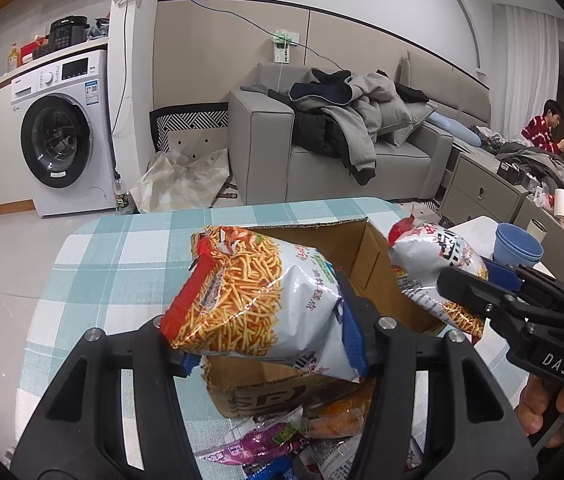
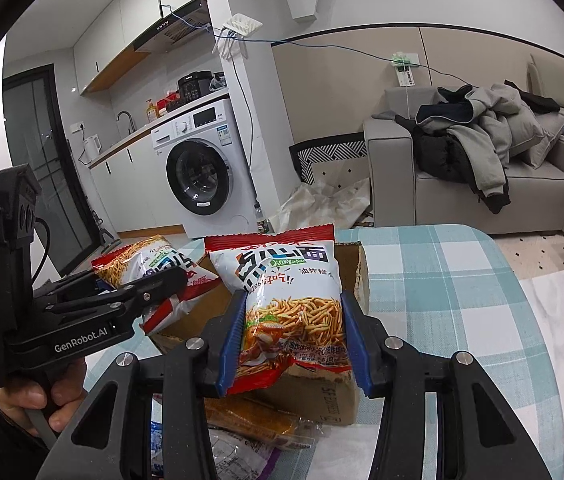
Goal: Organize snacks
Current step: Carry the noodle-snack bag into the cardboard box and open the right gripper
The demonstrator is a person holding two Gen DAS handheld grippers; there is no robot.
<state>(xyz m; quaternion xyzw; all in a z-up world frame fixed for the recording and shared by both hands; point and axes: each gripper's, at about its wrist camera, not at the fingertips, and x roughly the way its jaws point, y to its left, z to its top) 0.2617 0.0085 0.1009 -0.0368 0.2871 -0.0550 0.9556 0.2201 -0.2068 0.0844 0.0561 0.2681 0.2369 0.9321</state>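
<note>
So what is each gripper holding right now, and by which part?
Each holds a noodle snack bag. The left gripper pinches its bag across the lower end; the right gripper clamps its bag by both side edges, low down.

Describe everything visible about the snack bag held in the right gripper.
The snack bag is a glossy plastic pillow pack, white with a red top seal, bold dark lettering and a picture of orange fried noodle sticks. It stands upright and looks sealed and full. The right gripper is shut on its lower half, a blue pad pressing each side edge. It hangs above the open cardboard box on the checked tablecloth; whether it touches the box is unclear.
</note>
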